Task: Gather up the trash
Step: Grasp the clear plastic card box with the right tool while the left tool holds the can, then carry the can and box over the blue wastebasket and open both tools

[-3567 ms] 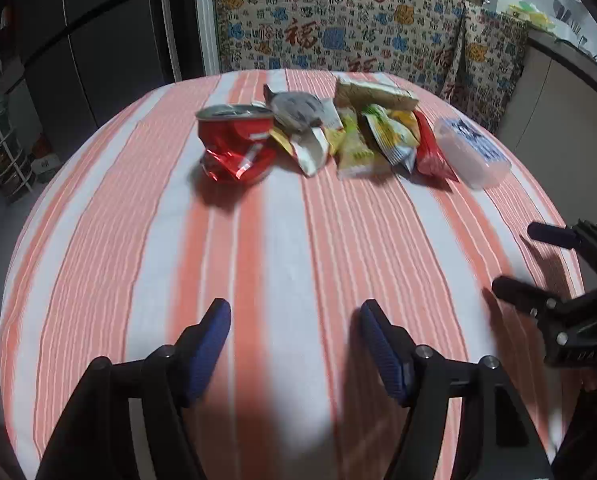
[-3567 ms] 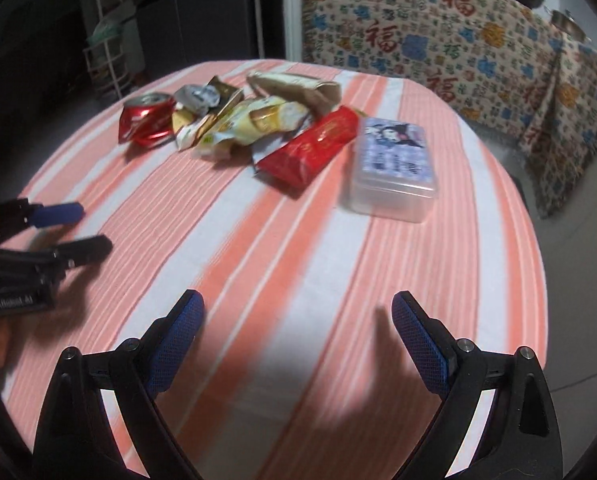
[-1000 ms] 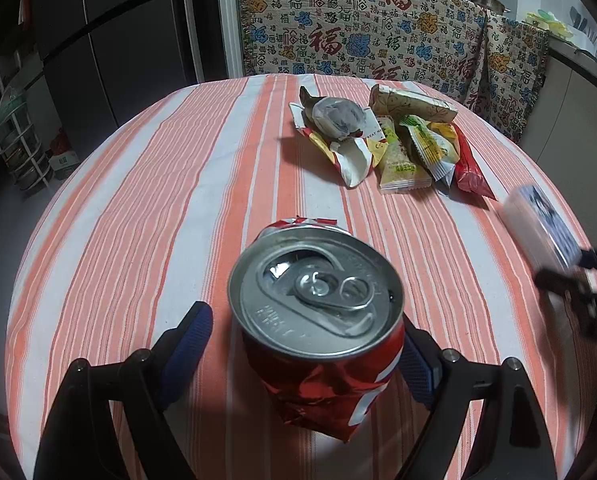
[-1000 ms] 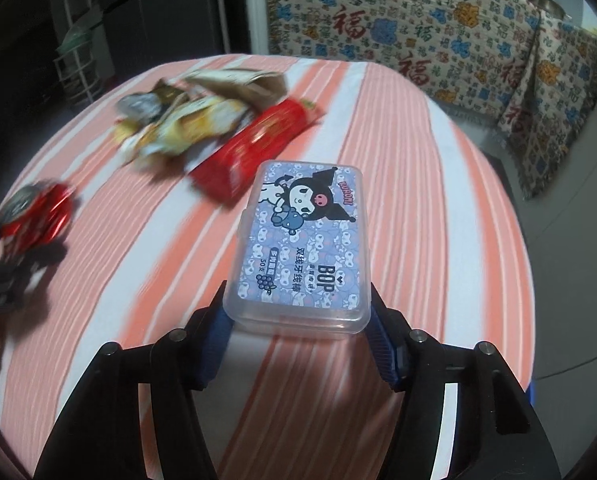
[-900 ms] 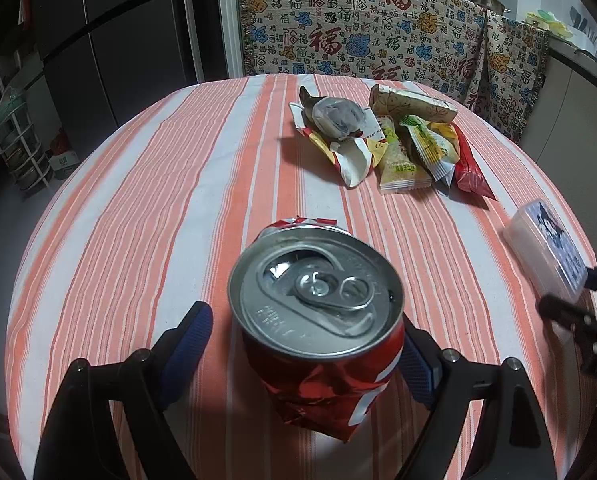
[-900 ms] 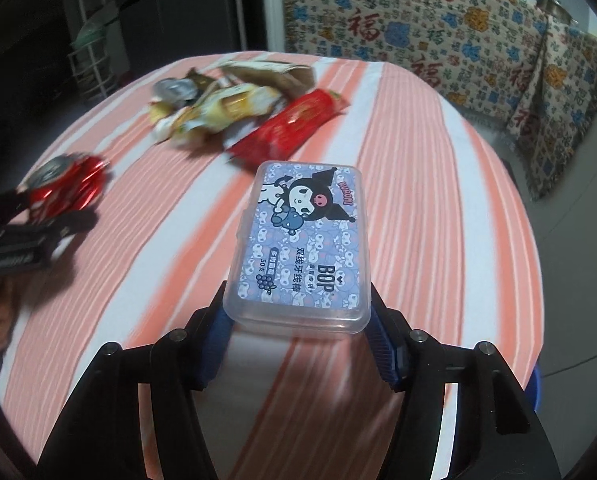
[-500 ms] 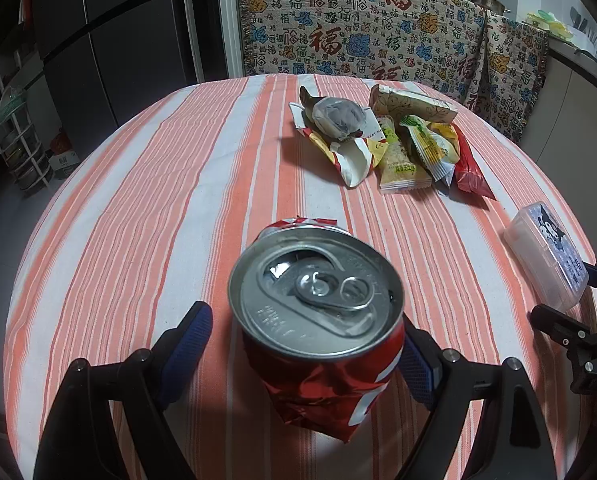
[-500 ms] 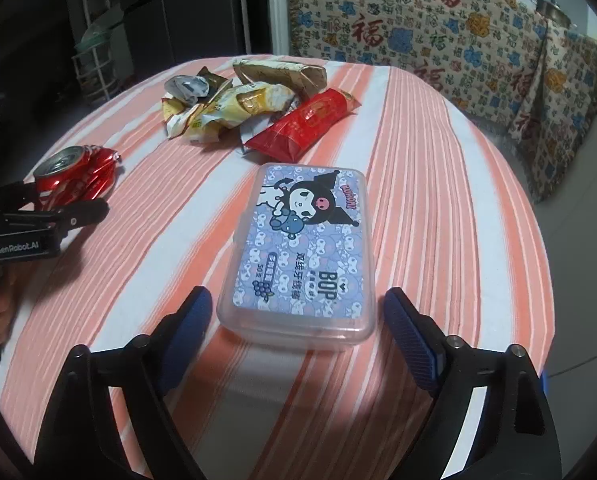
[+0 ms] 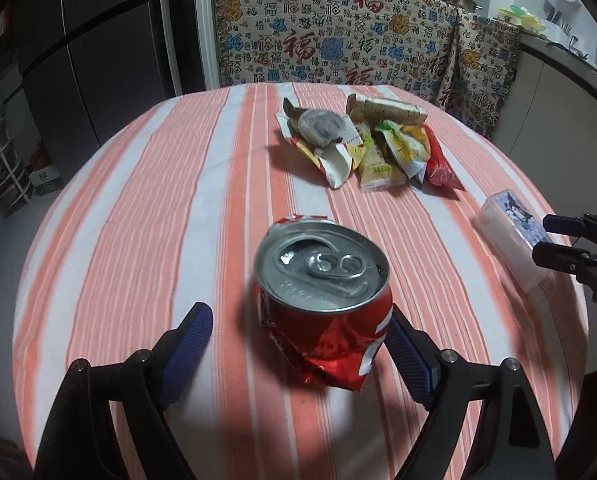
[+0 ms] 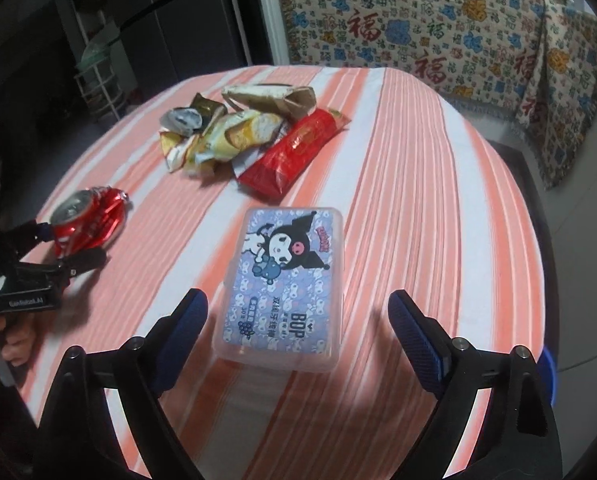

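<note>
Starting left: got the left gripper [image 9: 294, 332] spread wide around the crushed can [image 9: 322, 292] on the striped table [image 9: 138, 200], one pad touching it, nothing clamped. Could easily tip or skid it on closing. Over right: just been opening the right gripper [image 10: 298, 320], with the plastic box [image 10: 282, 280] lying loose between the pads. Might nudge it off the edge.

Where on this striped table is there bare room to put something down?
The striped table is bare left of the crushed can and wrapper pile. Another free strip lies right of the plastic box. Crowded: the far middle, around the wrappers.
</note>
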Tool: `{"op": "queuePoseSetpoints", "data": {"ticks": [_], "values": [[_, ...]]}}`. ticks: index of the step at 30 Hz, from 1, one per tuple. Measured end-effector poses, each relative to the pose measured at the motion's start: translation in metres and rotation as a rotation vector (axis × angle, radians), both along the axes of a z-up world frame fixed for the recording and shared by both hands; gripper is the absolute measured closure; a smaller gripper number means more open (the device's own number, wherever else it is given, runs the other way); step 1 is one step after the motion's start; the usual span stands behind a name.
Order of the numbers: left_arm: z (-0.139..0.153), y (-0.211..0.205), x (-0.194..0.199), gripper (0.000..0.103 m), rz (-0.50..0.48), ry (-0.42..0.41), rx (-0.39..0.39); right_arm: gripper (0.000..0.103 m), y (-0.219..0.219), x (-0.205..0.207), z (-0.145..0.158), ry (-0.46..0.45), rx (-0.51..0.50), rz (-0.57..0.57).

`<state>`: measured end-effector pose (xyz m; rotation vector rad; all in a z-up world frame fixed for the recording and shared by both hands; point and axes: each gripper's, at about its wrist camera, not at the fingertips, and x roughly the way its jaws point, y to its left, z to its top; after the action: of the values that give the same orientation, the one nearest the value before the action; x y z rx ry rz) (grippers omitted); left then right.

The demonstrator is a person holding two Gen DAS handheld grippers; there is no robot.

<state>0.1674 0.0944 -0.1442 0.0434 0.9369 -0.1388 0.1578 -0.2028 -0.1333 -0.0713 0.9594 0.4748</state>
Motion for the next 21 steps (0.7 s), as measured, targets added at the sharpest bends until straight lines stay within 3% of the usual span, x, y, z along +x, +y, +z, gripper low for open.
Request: {"op": "queuePoseSetpoints", "data": {"ticks": [7,9,11,13,18,20,21], "values": [[0.01,-0.009,0.015,0.017,-0.001,0.016,0.006,0.011,0.012,0.01,0.004,0.006,-0.013,0.002],[0.01,-0.01,0.017,0.041,0.002,0.031,-0.007,0.011,0.013,0.013,0.003,0.022,-0.014,0.005],[0.008,-0.009,0.017,0.054,0.007,0.05,-0.016,0.025,0.014,0.015,0.0,0.042,-0.016,0.008],[0.01,-0.008,0.015,0.055,0.012,0.042,-0.028,0.038,0.016,0.016,-0.002,0.059,-0.032,0.012],[0.022,-0.015,0.003,0.057,0.003,0.008,-0.064,0.039,0.008,0.007,0.012,0.028,-0.004,0.002],[0.028,-0.025,-0.002,0.071,-0.025,-0.003,-0.065,0.039,0.003,0.002,0.02,0.006,0.01,0.002],[0.031,-0.031,-0.003,0.071,-0.035,-0.008,-0.068,0.039,0.001,0.0,0.023,-0.001,0.014,0.0]]}}
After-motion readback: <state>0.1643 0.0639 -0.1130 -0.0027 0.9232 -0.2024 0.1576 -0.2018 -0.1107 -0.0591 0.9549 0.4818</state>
